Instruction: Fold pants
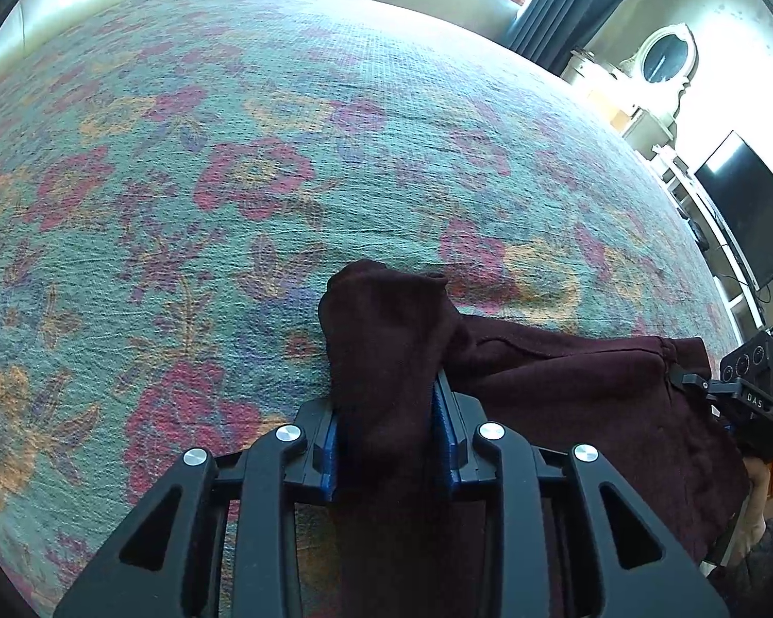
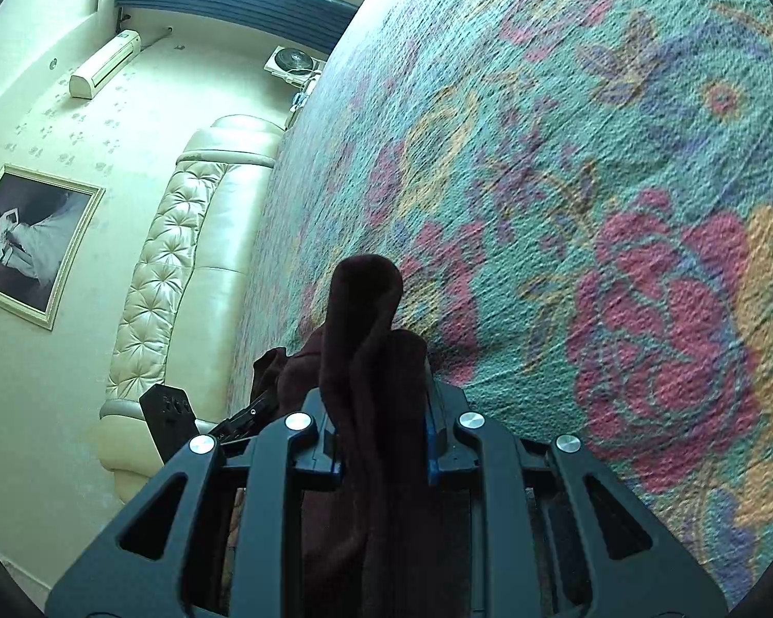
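Observation:
The dark maroon pants [image 1: 567, 386] hang between my two grippers above a floral bedspread [image 1: 232, 154]. My left gripper [image 1: 386, 401] is shut on a bunched corner of the pants, which sticks up between its blue pads. The cloth stretches right to my right gripper [image 1: 747, 396], seen at the right edge. In the right wrist view, my right gripper [image 2: 381, 396] is shut on another bunched corner of the pants [image 2: 366, 319]. The left gripper [image 2: 180, 417] shows at lower left there.
The teal, pink and orange bedspread [image 2: 592, 206] fills most of both views. A cream tufted headboard [image 2: 180, 257] and a framed photo [image 2: 31, 242] are at the left. A dark TV [image 1: 747, 211] and a dresser mirror [image 1: 665, 56] stand beyond the bed.

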Available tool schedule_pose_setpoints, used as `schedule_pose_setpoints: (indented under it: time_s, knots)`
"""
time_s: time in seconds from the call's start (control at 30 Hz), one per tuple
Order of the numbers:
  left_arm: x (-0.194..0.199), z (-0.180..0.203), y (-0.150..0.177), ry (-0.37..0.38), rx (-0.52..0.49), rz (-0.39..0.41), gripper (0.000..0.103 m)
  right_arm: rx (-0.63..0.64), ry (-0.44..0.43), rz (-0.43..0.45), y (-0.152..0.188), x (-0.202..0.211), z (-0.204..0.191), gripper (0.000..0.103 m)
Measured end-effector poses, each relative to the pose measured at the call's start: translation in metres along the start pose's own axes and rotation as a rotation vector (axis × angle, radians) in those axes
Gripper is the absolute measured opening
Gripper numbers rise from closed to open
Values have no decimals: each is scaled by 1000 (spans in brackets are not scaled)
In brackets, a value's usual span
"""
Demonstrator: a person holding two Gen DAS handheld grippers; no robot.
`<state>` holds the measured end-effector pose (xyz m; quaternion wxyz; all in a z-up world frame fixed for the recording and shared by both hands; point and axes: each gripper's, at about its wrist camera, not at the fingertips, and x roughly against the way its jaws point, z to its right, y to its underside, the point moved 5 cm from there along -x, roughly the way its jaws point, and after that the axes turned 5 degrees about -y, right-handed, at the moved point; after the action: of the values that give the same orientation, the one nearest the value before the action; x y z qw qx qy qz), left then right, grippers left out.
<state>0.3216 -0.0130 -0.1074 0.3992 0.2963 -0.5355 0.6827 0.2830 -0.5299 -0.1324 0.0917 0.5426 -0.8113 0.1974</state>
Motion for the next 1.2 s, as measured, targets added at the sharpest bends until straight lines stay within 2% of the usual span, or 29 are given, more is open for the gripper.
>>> schedule_pose_setpoints:
  time_s: [0.07, 0.1, 0.13, 0.2, 0.23, 0.3, 0.37, 0.43, 0.5, 0.7, 0.87, 1.0, 1.2]
  knots:
    - [1, 0, 0, -4, -5, 0, 40, -12, -14, -4, 1, 2, 3, 22]
    - [2, 0, -1, -15, -11, 5, 50, -16, -19, -8, 1, 4, 3, 24]
    - [4, 0, -1, -24, -15, 12, 64, -20, -19, -11, 2, 5, 3, 25]
    - [9, -2, -1, -13, -16, 17, 76, -27, -20, -14, 3, 10, 0, 37]
    - [13, -4, 0, 13, -6, 14, 76, -27, -17, -11, 3, 15, -2, 41]
    - [22, -10, 3, 52, 18, 7, 77, -20, -5, -2, 6, 27, -7, 55]
    - [30, -16, 10, 106, 47, -8, 81, -5, 19, 15, 10, 44, -9, 63]
    - [40, -24, 22, 172, 83, -37, 81, -12, 15, 35, 15, 64, -9, 65]
    - [49, -31, 35, 193, 103, -48, 81, -34, 14, 63, 23, 86, -5, 70]
    - [73, -40, 88, 275, 150, -101, 82, -115, -1, 92, 61, 130, 9, 74]
    - [83, -28, 115, 320, 166, -126, 84, -127, -8, 60, 95, 126, 7, 75]
    - [80, -21, 117, 342, 180, -131, 85, -130, -19, 58, 106, 110, 0, 76]
    - [73, -18, 113, 350, 206, -127, 85, -68, 71, 55, 106, 85, -11, 82]
